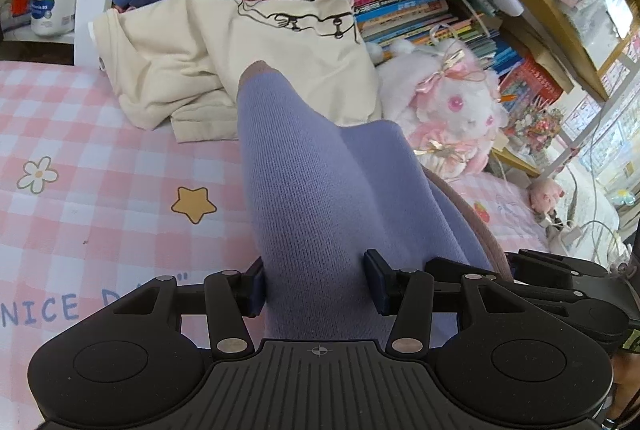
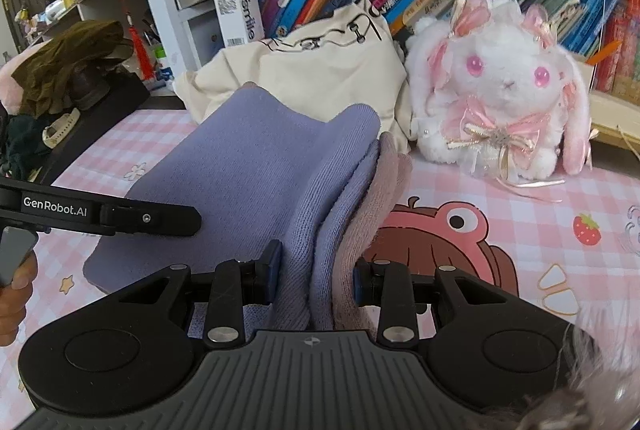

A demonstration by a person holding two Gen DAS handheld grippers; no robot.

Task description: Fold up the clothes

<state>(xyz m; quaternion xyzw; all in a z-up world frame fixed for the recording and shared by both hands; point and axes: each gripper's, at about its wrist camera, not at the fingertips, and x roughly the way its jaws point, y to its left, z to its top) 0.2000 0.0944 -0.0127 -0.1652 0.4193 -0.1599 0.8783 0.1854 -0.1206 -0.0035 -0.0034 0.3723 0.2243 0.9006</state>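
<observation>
Lavender knit garment (image 2: 256,166), folded layers, mauve trim

Lilac knitted garment (image 2: 256,166) with mauve trim, folded in layers, lifted above the pink checked sheet (image 1: 100,190), cream garment (image 1: 240,62) crumpled behind

Soft matt lilac knit garment (image 1: 304,190) on a smooth printed pink-checked cloth sheet (image 1: 100,190)

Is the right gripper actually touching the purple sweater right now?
Touching. In the right wrist view, the right gripper has both pads pressed against a bunched fold of the purple sweater, with no gap showing on either side.
</observation>
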